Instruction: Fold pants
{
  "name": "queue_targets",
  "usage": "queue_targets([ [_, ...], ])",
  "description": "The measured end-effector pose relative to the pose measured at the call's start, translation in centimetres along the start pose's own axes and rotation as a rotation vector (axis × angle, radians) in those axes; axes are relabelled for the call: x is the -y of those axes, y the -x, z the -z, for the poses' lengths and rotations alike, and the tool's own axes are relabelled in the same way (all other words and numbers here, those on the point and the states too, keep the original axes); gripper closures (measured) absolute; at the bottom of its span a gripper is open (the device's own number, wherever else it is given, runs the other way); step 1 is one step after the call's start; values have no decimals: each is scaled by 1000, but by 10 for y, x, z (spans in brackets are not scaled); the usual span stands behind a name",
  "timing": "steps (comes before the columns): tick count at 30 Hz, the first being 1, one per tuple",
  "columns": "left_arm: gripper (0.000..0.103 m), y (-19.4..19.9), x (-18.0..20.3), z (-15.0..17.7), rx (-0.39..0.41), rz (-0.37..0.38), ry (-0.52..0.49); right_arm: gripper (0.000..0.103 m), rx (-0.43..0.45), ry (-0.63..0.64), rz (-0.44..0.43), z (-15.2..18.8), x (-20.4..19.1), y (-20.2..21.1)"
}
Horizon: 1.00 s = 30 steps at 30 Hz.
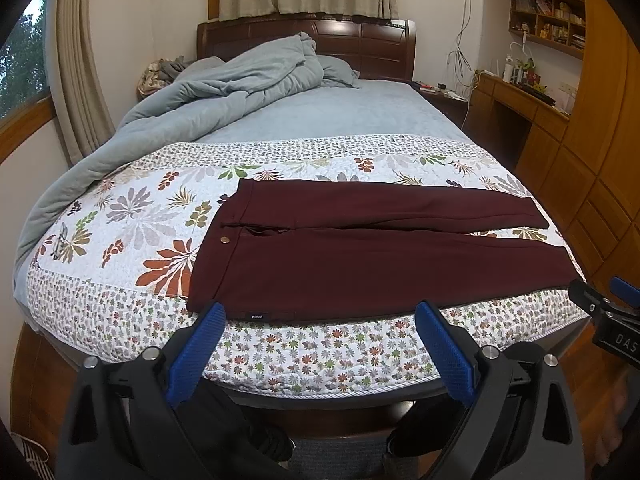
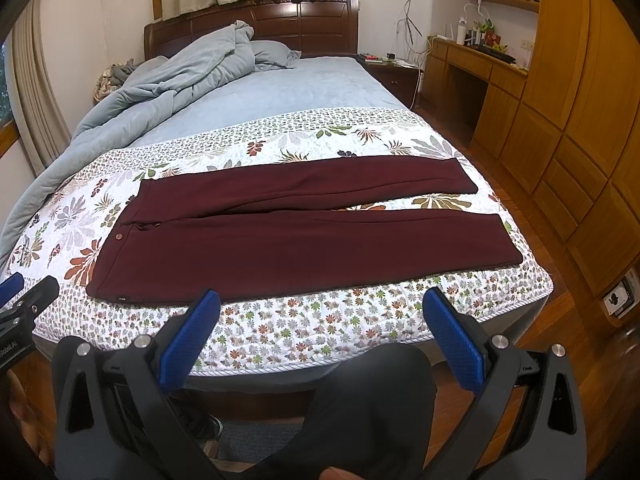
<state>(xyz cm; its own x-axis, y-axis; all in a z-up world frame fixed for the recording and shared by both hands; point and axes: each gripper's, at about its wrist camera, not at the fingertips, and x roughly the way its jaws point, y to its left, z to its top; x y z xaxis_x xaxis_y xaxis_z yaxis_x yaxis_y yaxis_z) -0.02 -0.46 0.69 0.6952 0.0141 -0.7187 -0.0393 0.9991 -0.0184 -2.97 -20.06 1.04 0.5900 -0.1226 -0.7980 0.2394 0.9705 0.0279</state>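
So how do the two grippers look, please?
Both look alike. The left gripper and the right gripper each have a black plastic frame with silver bolt heads and two blue textured fingers. White lettering marks the bodies where each shows in the other's view.

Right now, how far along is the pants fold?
Done: the pants lie flat on the quilt, legs apart. In hand: nothing; the left gripper and right gripper are open, short of the cloth. Left: every fold.
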Motion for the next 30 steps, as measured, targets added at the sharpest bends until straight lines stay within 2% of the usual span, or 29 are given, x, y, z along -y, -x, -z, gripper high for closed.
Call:
queue_targets([
  [25,7,-12,-1,0,-21,5,-5,2,-21,-1,4,1,2,-11],
  [27,7,-18,-1,-1,-30,23,-11,2,-25,1,6,0,2,-15],
  [29,7,-35,-2,0,-73,79,-53,2,-23,12,2,-1,1,-21],
  [30,7,-50,-4,2,-117,132,-88,2,-11,21,-15,-2,1,-23],
])
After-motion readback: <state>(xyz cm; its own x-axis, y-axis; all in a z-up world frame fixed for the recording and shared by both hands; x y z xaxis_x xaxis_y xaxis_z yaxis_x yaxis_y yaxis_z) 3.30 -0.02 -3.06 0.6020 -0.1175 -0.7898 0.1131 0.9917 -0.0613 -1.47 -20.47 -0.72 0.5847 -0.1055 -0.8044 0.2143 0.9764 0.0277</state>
